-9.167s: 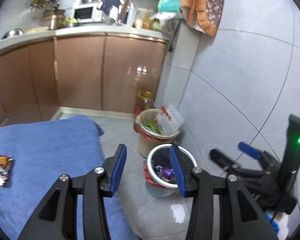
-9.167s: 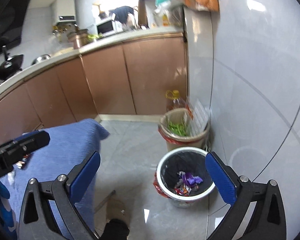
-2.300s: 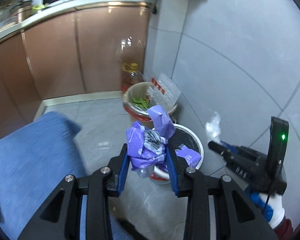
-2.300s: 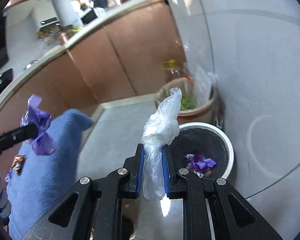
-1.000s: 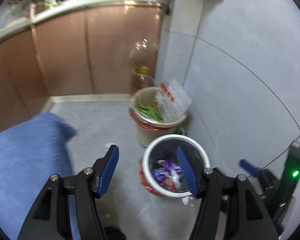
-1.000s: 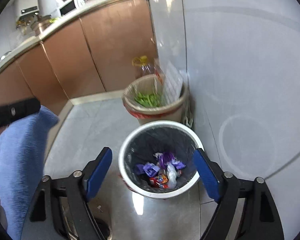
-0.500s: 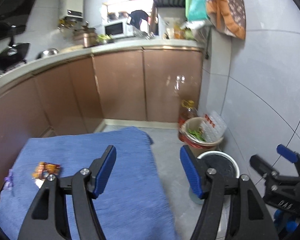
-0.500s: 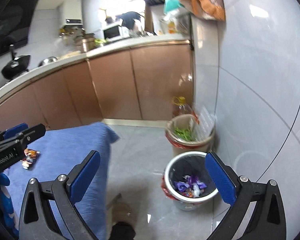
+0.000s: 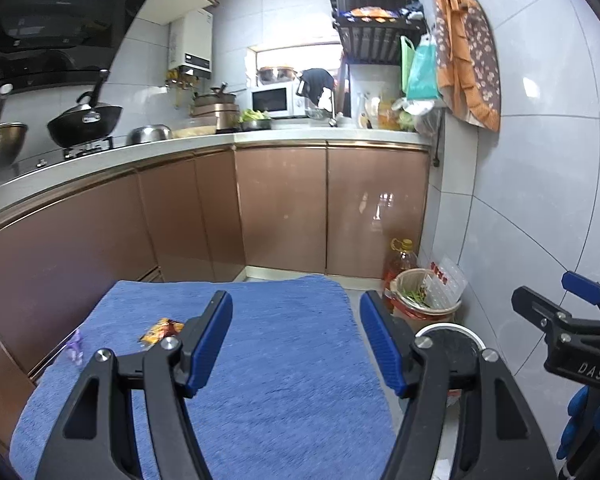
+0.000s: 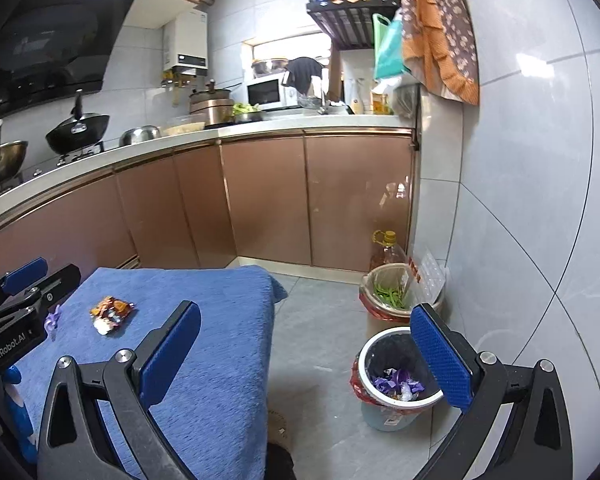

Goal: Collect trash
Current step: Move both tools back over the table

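**A:** why are both grippers just hanging there with nothing in them?

**B:** looks like they're between pickups. The left gripper (image 9: pixel 296 340) has its fingers spread with only blue cloth (image 9: pixel 284 360) showing between them. The right gripper (image 10: pixel 304 354) has just been opening and stands as wide as it goes, nothing in it either. Both point slightly down across the table, I'd guess lining up the next grab.

**A:** so what's left?

**B:** an orange snack wrapper (image 10: pixel 110 314) and a small purple scrap (image 9: pixel 75 346) lying on the cloth near its left side. The white bin (image 10: pixel 396 372) sits on the floor right of the table by the wall, already holding purple wrappers. Handy for dropping stuff. Behind it there's a tan bin (image 10: pixel 396 288) with greens.
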A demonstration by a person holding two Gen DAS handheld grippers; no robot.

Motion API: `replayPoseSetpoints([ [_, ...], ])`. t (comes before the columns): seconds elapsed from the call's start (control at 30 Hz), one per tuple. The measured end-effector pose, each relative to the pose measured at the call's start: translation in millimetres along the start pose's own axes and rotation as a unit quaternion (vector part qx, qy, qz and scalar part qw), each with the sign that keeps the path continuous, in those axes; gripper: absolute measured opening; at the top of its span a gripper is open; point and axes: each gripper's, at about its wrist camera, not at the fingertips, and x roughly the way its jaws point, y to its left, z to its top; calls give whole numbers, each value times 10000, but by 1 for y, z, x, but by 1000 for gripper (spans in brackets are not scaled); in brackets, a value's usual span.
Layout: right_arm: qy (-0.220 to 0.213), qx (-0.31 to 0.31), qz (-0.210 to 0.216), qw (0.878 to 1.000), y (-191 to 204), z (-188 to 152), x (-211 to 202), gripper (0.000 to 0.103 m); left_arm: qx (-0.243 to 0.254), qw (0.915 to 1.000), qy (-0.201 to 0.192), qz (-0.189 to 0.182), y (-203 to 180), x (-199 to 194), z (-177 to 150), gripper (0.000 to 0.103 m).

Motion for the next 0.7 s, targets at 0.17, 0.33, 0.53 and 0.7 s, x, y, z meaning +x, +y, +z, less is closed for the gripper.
replayPoseSetpoints([
  [0.17, -88, -256, 104, 9996, 23, 0, -21, 103, -103, 9998, -116, 148, 19, -23, -8, 65],
  [0.33, -206, -464, 267, 9984, 46, 0, -39, 103, -231, 9990, -224, 310, 41, -41, -19, 65],
  [0.53, -457, -526, 469, 9965, 63, 2, -59, 103, -279, 9982, -334, 422, 58, -64, -30, 65],
  [0.7, -637, -602, 679, 9938, 76, 3, -75, 103, -338, 9974, -344, 529, 69, -78, -37, 66],
])
